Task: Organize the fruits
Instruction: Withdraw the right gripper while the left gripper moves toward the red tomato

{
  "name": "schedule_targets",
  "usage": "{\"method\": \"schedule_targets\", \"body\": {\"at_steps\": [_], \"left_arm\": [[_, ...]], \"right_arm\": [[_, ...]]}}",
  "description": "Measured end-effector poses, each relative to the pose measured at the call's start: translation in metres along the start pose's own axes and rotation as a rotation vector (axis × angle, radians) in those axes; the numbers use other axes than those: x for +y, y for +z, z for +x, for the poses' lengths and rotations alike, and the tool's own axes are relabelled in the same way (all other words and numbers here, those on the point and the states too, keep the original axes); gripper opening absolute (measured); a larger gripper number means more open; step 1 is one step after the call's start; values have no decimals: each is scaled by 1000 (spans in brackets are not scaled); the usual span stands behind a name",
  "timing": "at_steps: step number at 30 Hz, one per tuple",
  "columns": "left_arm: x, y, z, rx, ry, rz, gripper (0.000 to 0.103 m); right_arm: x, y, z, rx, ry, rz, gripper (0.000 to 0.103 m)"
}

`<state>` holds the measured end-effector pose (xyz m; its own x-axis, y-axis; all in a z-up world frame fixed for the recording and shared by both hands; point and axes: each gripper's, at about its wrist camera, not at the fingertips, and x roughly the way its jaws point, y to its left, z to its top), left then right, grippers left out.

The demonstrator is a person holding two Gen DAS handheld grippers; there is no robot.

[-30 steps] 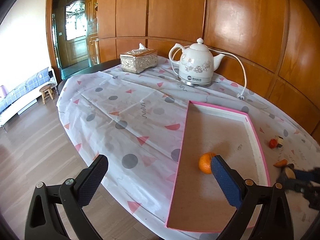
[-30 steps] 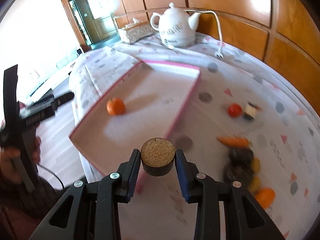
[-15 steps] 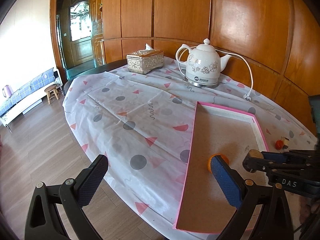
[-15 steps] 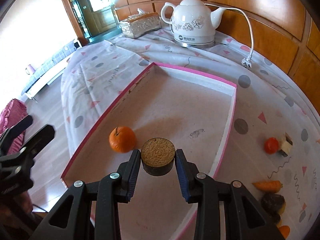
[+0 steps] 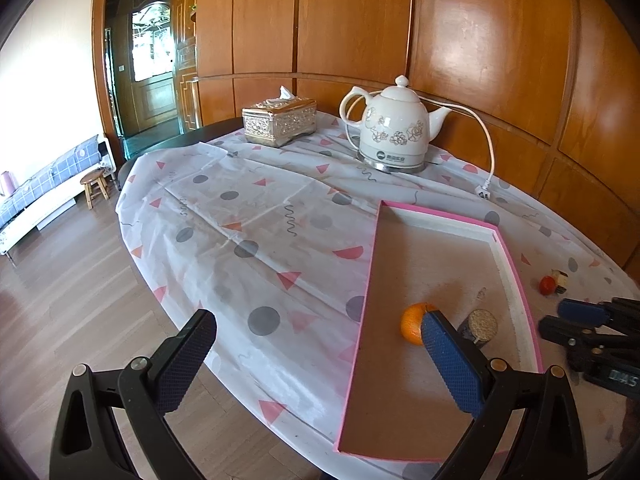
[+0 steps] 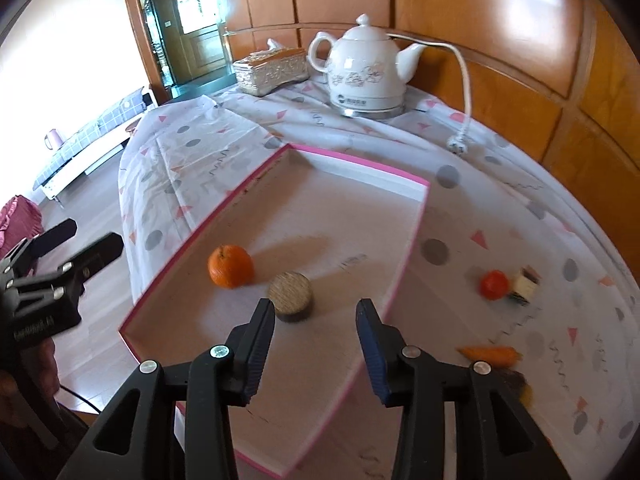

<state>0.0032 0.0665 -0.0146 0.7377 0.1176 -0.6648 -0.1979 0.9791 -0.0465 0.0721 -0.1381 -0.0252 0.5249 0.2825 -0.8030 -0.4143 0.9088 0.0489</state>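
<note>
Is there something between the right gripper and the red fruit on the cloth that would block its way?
Only the tray's pink rim lies between. The open right gripper hangs over the tray beside the brown round piece. The red fruit lies outside on the cloth, beside a small block.

An orange (image 6: 231,266) is showing bright orange beside a tan-topped, dark-sided disc (image 6: 291,297) in a pink-rimmed tray (image 6: 356,158). The cloth (image 5: 256,216) is showing grey dots and pink triangles on white. The kettle (image 5: 394,126) is wearing grey flowers on white.
</note>
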Motion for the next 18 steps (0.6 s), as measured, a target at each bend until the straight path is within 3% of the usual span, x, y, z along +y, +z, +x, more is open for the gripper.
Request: {"method": "schedule_targets", "body": {"at_steps": [18], "left_arm": [[-20,-4,-7,0,-35,58,103]], "right_arm": [[-103,-67,-64,12,-248,118,44]]}}
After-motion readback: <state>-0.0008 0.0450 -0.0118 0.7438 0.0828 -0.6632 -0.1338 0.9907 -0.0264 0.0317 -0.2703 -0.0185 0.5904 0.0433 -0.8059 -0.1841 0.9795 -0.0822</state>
